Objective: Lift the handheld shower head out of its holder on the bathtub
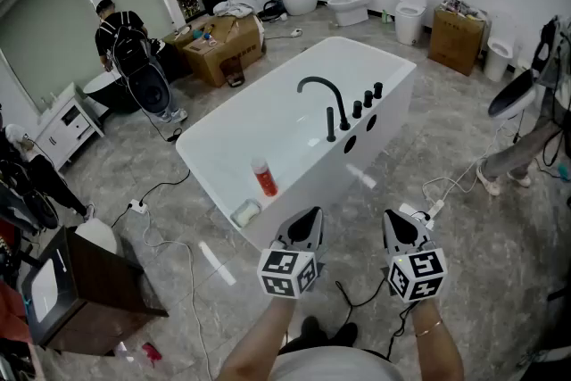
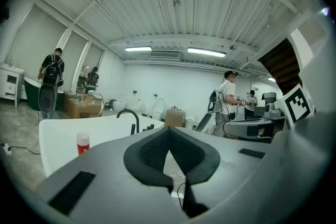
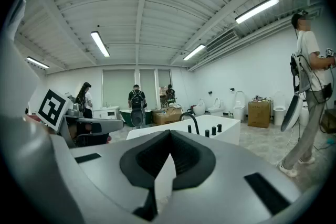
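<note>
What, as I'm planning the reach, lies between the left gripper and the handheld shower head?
In the head view, only the white wall and rim of the bathtub separate the left gripper from the handheld shower head.

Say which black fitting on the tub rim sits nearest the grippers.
The slim upright handheld shower head, beside the spout's base; the three knobs sit farther along.

Glossy, smooth white on the bathtub (image 1: 308, 183); matt black metal on the spout (image 1: 321, 88); plain brown cardboard box (image 1: 234, 45); faintly shiny marbled floor (image 1: 500, 263).
</note>
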A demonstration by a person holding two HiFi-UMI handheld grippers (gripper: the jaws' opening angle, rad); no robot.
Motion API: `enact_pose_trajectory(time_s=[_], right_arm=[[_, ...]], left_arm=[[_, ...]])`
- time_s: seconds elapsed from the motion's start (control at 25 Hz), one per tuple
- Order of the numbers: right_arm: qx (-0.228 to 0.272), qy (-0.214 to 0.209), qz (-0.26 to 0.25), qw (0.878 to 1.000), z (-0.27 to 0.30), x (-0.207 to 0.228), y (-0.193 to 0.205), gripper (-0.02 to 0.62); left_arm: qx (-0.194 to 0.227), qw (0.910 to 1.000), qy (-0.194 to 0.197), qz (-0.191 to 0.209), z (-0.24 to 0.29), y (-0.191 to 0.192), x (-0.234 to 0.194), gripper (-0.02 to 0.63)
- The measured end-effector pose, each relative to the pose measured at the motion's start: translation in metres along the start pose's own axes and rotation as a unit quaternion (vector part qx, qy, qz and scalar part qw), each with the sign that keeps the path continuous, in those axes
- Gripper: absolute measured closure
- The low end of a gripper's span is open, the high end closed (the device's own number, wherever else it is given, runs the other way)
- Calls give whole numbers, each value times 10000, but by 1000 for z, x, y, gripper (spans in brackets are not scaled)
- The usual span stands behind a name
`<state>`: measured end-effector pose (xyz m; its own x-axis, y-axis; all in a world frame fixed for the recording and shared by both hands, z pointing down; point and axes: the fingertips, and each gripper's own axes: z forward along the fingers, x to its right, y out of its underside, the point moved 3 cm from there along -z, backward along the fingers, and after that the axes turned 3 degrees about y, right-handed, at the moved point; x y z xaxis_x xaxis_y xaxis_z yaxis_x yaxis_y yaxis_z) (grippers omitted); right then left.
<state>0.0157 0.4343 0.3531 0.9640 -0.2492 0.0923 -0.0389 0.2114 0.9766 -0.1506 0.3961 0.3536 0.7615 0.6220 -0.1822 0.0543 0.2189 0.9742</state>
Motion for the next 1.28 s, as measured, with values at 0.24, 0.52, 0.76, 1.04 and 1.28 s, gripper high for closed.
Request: enact_pose_trajectory(time_s=[0.24,0.52,0.76,1.04,1.28], right_arm=[[-30,9,153,9999,-5,8,9,589],[-66,-140,155,9998,-21,2,17,586],[-16,-122,254,9996,-33,8,18,586],[10,-110,245,9996,-48,18,9,532],[2,-195,310,9993,-34,24,12,483]], left_arm=[[-51,9999,-48,89,0,5,14,588],[-58,9999,-104,32,-16,12,30,588],[-33,9996,-282,37,-28,18,42,586],[-45,9995,-315,72,-30,14,57,525],[-3,9997,-241,23,-15,17,51,497]])
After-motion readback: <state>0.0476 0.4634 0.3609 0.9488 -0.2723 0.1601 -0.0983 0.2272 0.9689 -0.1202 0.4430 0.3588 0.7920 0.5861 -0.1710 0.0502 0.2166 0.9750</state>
